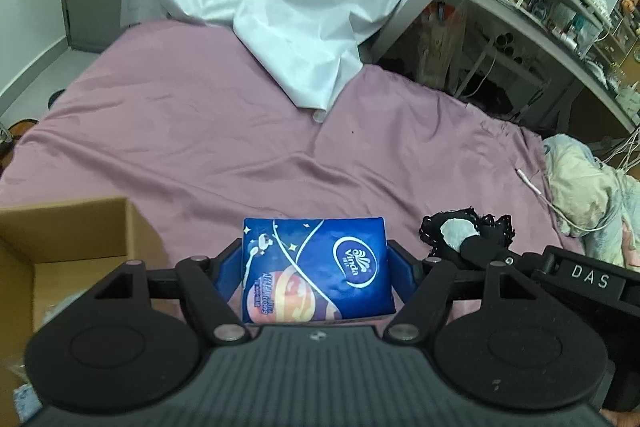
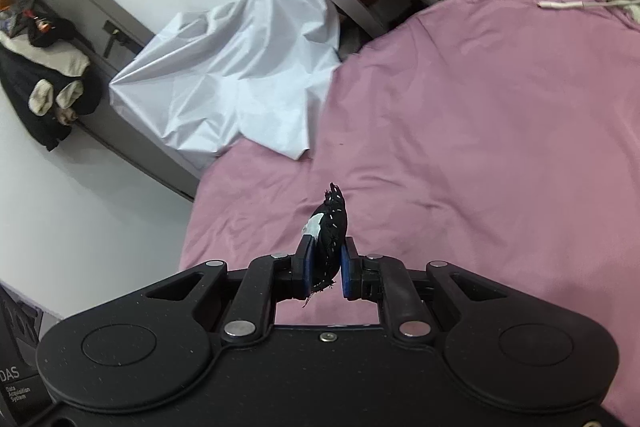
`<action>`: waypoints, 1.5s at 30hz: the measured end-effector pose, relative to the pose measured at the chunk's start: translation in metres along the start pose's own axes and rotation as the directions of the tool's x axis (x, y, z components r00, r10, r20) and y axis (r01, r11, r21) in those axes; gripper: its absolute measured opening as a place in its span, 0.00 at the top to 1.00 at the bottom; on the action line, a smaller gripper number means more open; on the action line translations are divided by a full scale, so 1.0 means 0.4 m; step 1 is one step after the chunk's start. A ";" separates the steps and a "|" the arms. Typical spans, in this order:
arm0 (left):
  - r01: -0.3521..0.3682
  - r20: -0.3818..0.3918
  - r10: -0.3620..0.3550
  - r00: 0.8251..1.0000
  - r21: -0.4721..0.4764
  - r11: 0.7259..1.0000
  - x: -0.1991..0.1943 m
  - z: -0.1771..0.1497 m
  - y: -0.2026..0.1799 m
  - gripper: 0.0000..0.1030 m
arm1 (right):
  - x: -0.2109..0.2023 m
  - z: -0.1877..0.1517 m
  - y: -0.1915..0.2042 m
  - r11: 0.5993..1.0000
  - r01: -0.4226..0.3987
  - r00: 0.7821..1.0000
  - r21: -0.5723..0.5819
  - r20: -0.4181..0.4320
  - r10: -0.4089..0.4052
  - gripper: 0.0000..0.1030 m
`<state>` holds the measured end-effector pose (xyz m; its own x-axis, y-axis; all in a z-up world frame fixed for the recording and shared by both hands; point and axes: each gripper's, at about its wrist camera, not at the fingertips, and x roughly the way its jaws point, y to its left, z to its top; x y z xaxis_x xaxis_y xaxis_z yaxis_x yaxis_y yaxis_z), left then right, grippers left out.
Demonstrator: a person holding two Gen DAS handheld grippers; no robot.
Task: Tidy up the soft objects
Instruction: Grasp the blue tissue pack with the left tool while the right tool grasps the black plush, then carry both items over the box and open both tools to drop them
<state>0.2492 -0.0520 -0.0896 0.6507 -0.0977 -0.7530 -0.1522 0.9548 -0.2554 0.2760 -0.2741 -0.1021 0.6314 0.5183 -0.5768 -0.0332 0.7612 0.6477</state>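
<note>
My left gripper clasps tissue pack: light, squashy, held mid-sides. My right gripper pinches black cloth: limp.

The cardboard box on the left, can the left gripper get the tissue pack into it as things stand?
Probably yes. The left gripper holds the blue tissue pack, and the open cardboard box sits just to its left with nothing between them.
</note>
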 end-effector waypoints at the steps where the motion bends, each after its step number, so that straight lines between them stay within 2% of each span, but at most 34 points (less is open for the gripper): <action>1: 0.004 0.007 -0.004 1.000 0.000 1.000 -0.016 -0.004 0.003 0.31 | -0.009 -0.003 0.010 1.000 -0.004 1.000 -0.008 0.006 0.004 0.87; 15: 0.033 0.102 -0.030 0.994 -0.034 0.999 -0.194 -0.039 0.081 0.31 | -0.091 -0.072 0.136 0.993 -0.064 0.997 -0.097 0.038 0.068 0.86; 22: 0.024 0.135 -0.015 0.991 -0.065 0.998 -0.248 -0.047 0.153 0.31 | -0.096 -0.114 0.196 0.987 -0.081 0.996 -0.139 0.027 0.086 0.86; 33: 0.016 0.153 0.004 0.988 -0.130 0.991 -0.285 -0.070 0.293 0.31 | -0.082 -0.181 0.295 0.973 -0.105 0.994 -0.203 -0.005 0.107 0.86; 39: -0.004 0.154 0.034 0.988 -0.190 0.982 -0.284 -0.085 0.391 0.31 | -0.075 -0.218 0.341 0.966 -0.122 0.992 -0.226 -0.027 0.119 0.86; 45: 0.009 0.155 0.029 0.987 -0.240 0.971 -0.275 -0.095 0.454 0.30 | -0.064 -0.250 0.384 0.956 -0.129 0.992 -0.264 -0.050 0.120 0.86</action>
<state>0.1219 0.1214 -0.0761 0.7536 -0.0248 -0.6569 -0.3207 0.8584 -0.4004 0.1772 -0.1316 -0.0374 0.5834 0.6246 -0.5192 -0.3173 0.7637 0.5622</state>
